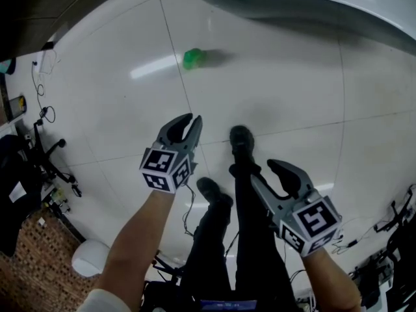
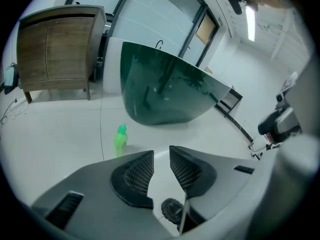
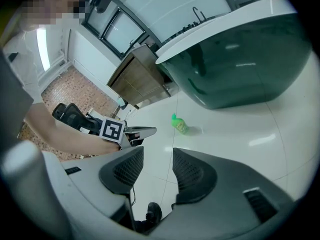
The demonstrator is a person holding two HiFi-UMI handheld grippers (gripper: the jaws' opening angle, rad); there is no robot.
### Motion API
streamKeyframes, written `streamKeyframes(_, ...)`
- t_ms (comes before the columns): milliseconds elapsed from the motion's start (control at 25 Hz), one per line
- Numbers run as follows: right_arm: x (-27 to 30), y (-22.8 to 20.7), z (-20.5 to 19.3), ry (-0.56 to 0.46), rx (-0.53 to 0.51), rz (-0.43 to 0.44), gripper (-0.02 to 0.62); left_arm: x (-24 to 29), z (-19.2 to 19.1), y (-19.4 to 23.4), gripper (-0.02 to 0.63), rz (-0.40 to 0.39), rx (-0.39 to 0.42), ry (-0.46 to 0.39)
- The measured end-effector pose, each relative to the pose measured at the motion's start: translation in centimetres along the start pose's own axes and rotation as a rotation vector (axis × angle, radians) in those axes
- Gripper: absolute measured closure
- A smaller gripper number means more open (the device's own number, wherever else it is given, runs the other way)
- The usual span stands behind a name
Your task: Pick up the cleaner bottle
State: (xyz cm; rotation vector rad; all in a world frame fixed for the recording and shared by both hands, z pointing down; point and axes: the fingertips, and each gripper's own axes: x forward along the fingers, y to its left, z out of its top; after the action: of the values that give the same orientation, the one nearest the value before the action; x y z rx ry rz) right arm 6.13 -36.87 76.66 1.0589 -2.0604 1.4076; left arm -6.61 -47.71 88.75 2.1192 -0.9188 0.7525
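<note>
Head view: green plastic cleaner bottle (image 1: 194,58) is standing on white floor (image 1: 279,83).
Left claw (image 1: 192,117): gaping narrowly, empty.
Right claw (image 1: 260,169): gaping narrowly, empty.

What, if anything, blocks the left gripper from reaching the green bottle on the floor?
Probably yes: only bare floor lies between the open, empty left gripper and the cleaner bottle, which stands well ahead.

Cleaner bottle (image 1: 194,58) on floor (image 1: 117,109), before tub (image 1: 292,5)
</note>
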Motion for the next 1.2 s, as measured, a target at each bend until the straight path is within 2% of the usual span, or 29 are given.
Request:
streamKeyframes(200,1.7,-0.8,-0.4,-0.007,0.012,0.013,0.419,3.1,-1.7,3.1,0.505,0.057,0.018,0.022)
streamKeyframes(520,3.7,-3.8,-1.7,0.035,0.028,-0.002,0.419,8.5,-2.9,8.2,0.503,0.159,0.038,0.021)
streamKeyframes(680,4.5,-5.1,-2.7,0.085,0.027,0.005,0.419,10.9,-3.4,10.1,0.468,0.193,0.024,0.015)
streamKeyframes(840,5.6,-6.2,-2.6,0.07,0.019,-0.003,0.419,12.7,-4.2,11.9,0.414,0.219,0.028,0.015)
streamKeyframes(1200,7.3,-8.1,-4.2,0.104,0.023,-0.022,0.419,17.5,-3.8,15.5,0.356,0.247,0.113,-0.001)
